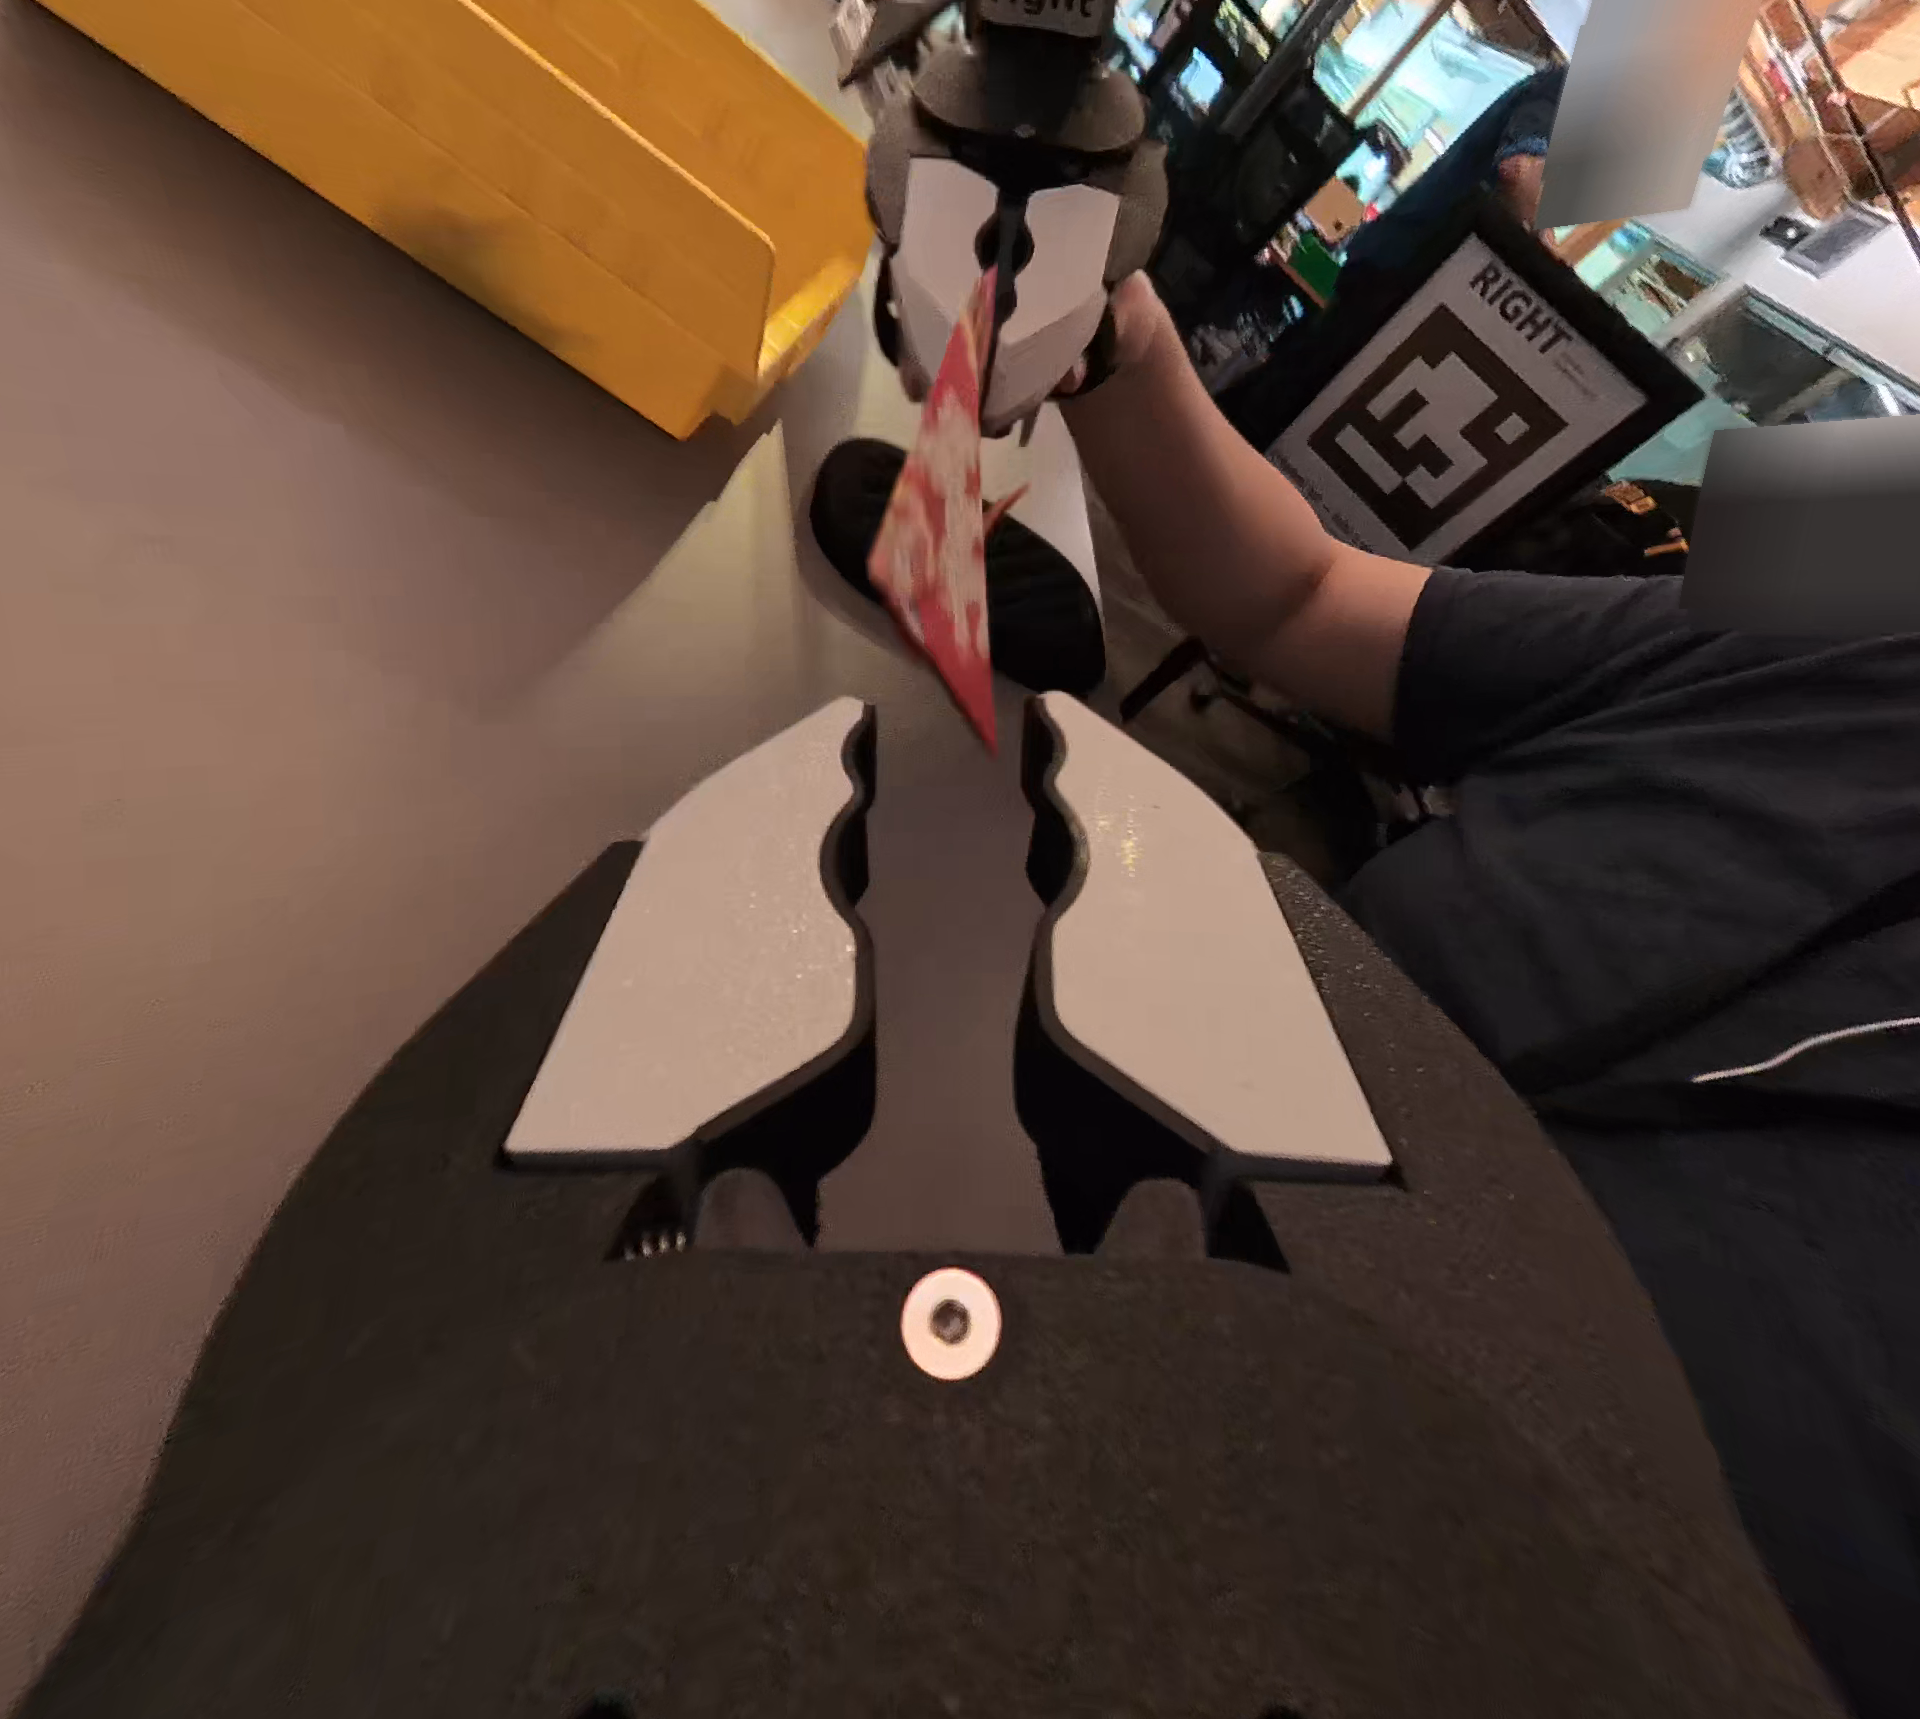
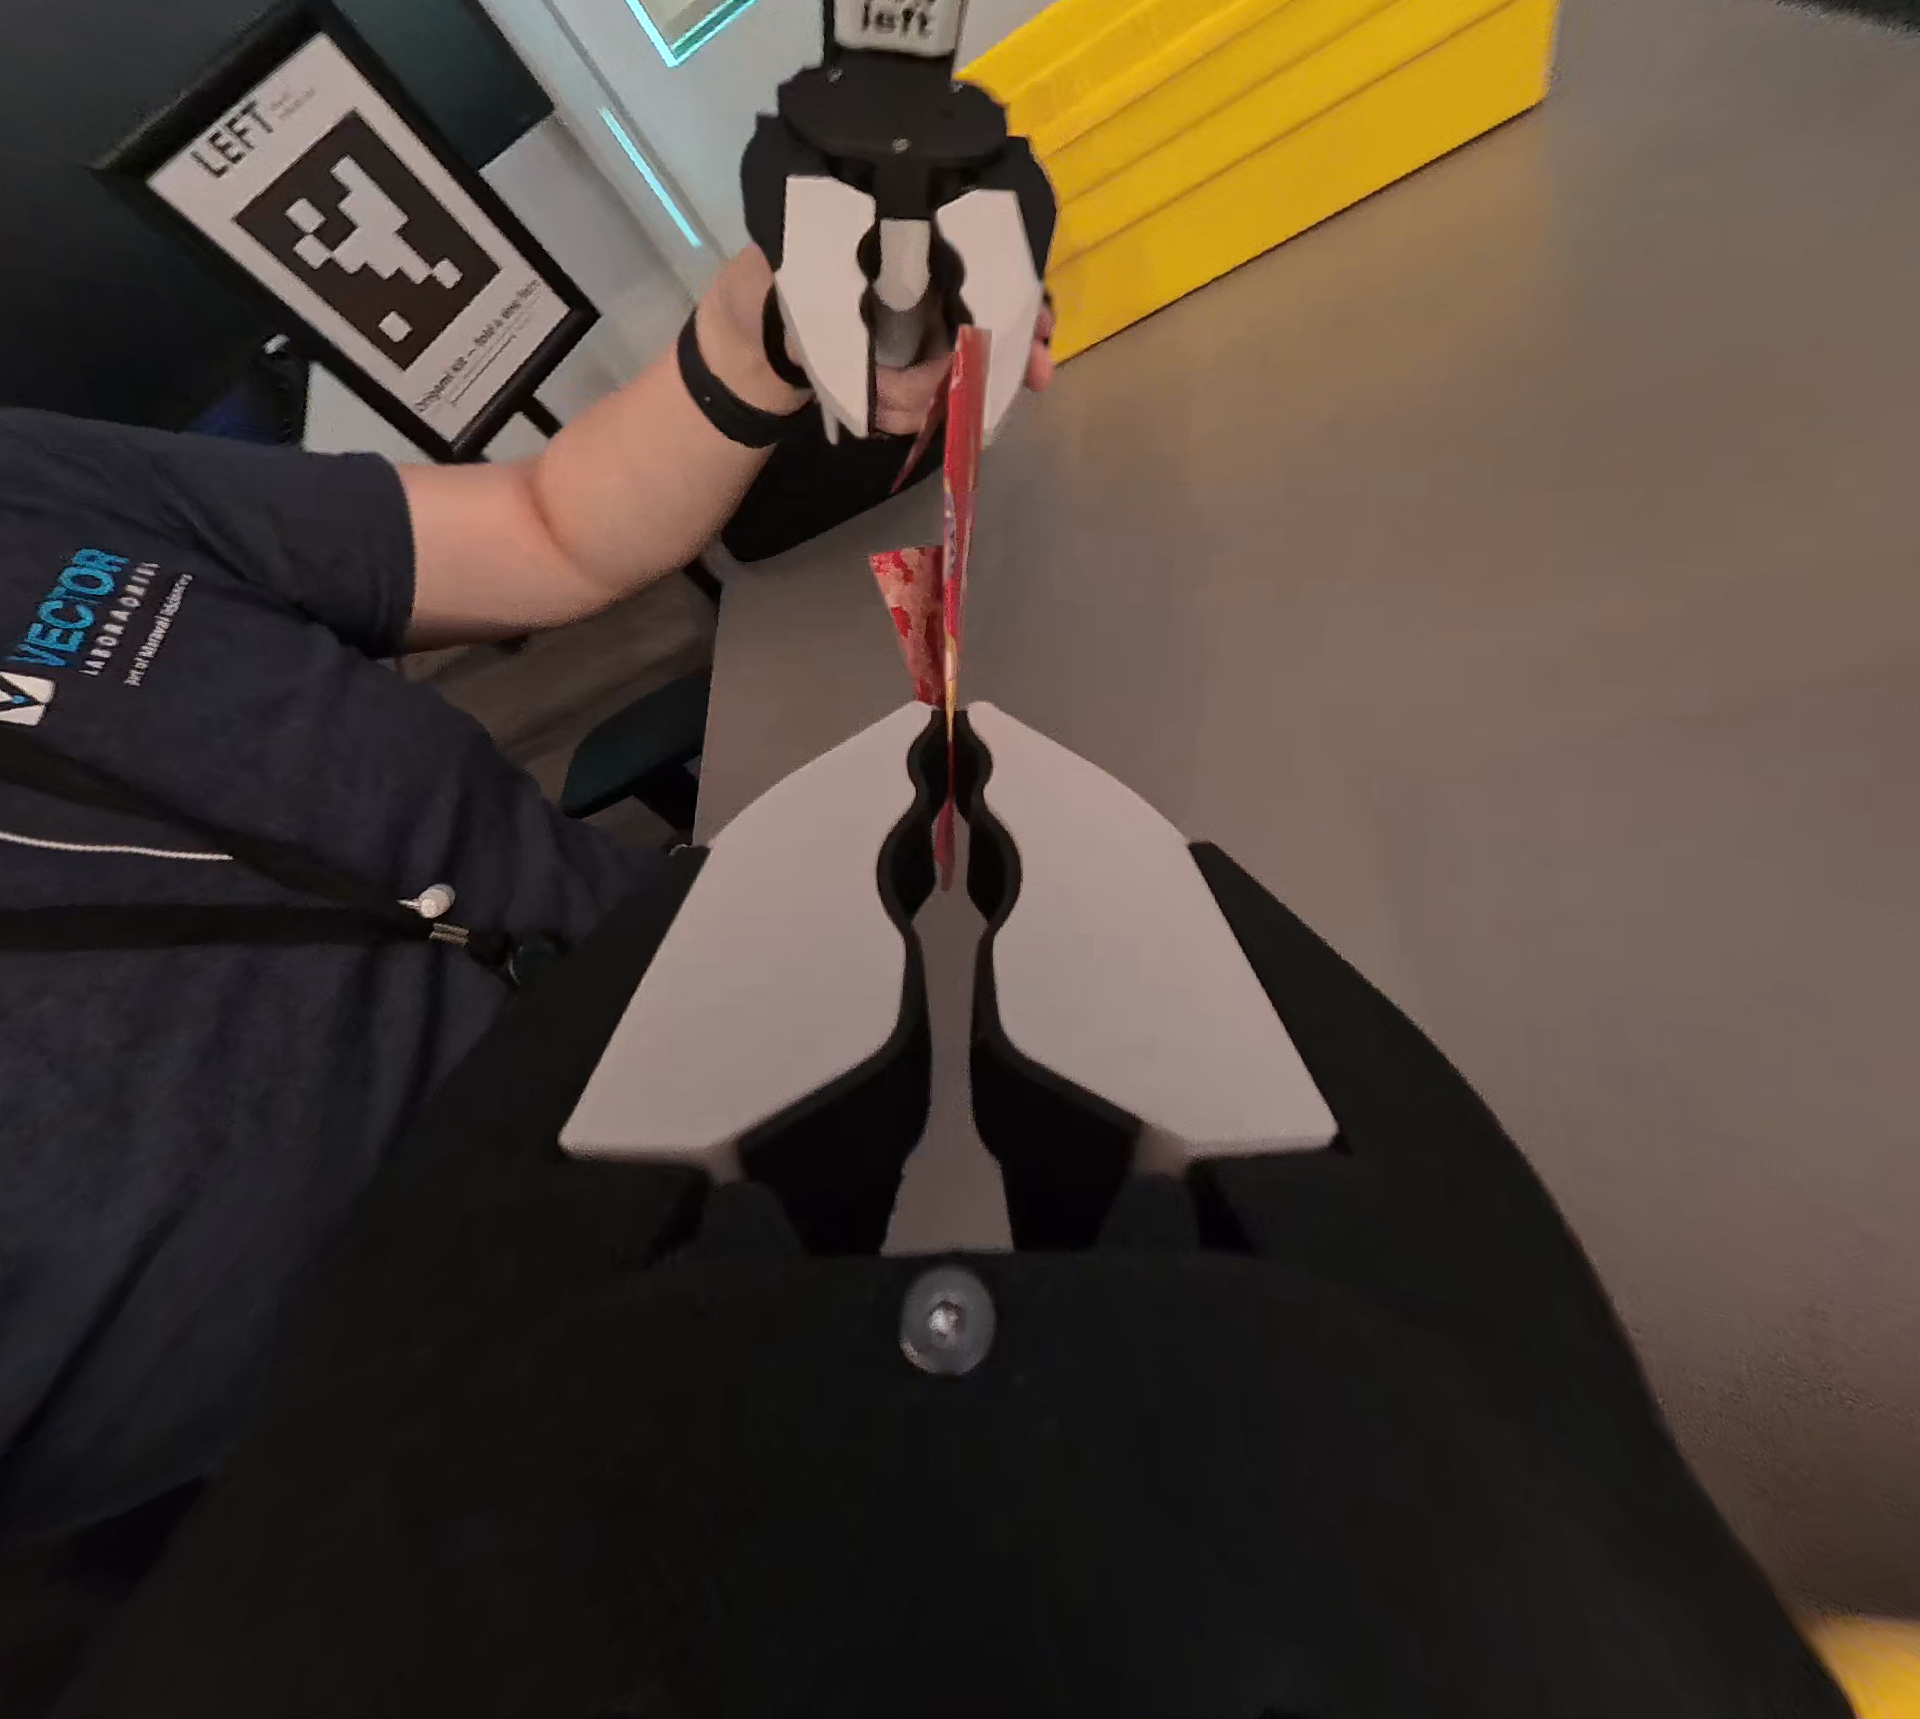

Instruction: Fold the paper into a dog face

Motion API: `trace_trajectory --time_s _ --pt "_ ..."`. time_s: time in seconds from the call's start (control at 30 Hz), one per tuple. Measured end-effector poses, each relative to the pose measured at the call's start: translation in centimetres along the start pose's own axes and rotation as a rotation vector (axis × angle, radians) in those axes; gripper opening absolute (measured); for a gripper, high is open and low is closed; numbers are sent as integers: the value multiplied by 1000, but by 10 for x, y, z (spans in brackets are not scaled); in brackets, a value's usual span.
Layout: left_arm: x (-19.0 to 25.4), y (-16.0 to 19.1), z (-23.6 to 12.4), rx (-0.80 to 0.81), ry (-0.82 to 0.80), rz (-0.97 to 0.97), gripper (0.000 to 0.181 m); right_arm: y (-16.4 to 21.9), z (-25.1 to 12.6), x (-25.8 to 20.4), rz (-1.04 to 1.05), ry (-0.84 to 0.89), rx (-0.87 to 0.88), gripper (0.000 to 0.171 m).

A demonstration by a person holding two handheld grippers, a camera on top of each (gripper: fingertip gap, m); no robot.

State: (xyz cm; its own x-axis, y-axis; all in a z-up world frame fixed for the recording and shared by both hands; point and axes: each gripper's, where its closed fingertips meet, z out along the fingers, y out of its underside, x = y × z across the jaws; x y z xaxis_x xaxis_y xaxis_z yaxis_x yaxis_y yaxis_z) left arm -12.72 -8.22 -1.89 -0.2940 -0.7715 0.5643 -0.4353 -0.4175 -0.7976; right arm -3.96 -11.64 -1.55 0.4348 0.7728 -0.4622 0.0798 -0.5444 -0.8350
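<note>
A folded red paper with a white and gold pattern [image 1: 935,526] hangs in the air between my two grippers, which face each other above the grey table [image 1: 312,630]. My right gripper [image 2: 948,719] is shut on one end of the paper [image 2: 956,526]; it also shows in the left wrist view [image 1: 997,319], pinching the paper's far end. My left gripper [image 1: 948,724] is open. The paper's pointed tip lies between its fingertips, nearer the right finger [image 1: 1049,724], and neither pad presses on it. The left gripper also shows open in the right wrist view [image 2: 914,381].
Stacked yellow bins [image 1: 416,90] stand on the table, and also show in the right wrist view [image 2: 1299,111]. A person's arms and dark shirt [image 1: 1662,838] are beside the table edge. Framed marker boards [image 1: 1455,422] [image 2: 353,246] and a black chair [image 1: 1039,599] stand off the table.
</note>
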Motion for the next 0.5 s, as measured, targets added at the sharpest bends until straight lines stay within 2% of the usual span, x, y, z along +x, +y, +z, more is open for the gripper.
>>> trace_trajectory --time_s 0.1,0.27,0.37,0.5 --pt "8 -6 -12 62 -17 47 27 -23 -62 -10 -31 55 58 1" --pt "15 7 -22 33 -82 97 25 -50 -164 -32 -20 116 152 1" --pt "21 18 -22 9 -70 91 23 -55 -207 -35 -5 164 193 1" --pt "24 26 -20 -32 -95 103 23 -51 -245 -25 29 225 230 1"
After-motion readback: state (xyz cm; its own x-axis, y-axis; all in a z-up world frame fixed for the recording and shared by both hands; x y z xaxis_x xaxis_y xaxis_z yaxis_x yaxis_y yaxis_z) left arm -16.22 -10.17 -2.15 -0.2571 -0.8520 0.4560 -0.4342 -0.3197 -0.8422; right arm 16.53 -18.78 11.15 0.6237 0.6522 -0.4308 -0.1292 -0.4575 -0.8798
